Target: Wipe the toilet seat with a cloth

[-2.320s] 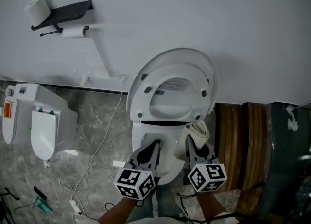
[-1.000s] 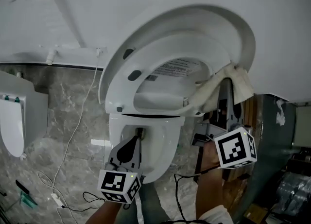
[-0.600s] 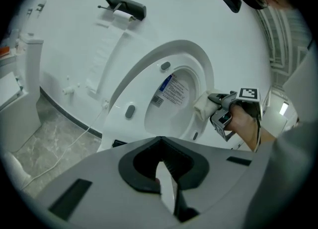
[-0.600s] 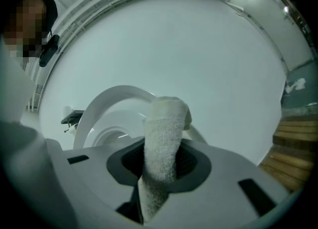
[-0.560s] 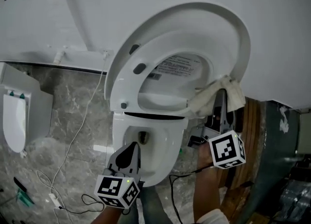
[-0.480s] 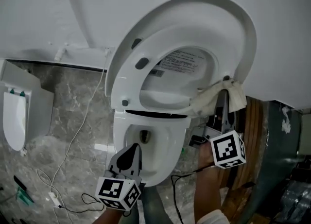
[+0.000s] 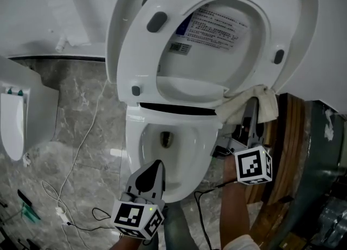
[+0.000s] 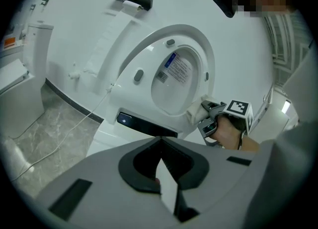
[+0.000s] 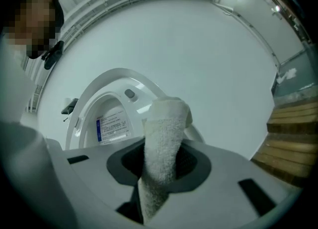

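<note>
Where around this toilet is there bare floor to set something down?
The marble floor between the toilet bowl and the white fixture at left is the open patch, though a white cable trails across it. Right of the bowl is crowded: the right tool with its cloth, black cables and wooden slats.

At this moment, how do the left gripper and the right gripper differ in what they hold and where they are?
The left gripper is shut on nothing; the right gripper is shut on a white cloth. The left gripper hangs over the front of the toilet bowl; the right gripper holds its cloth at the raised seat's lower right edge. Both have closed jaws.
</note>
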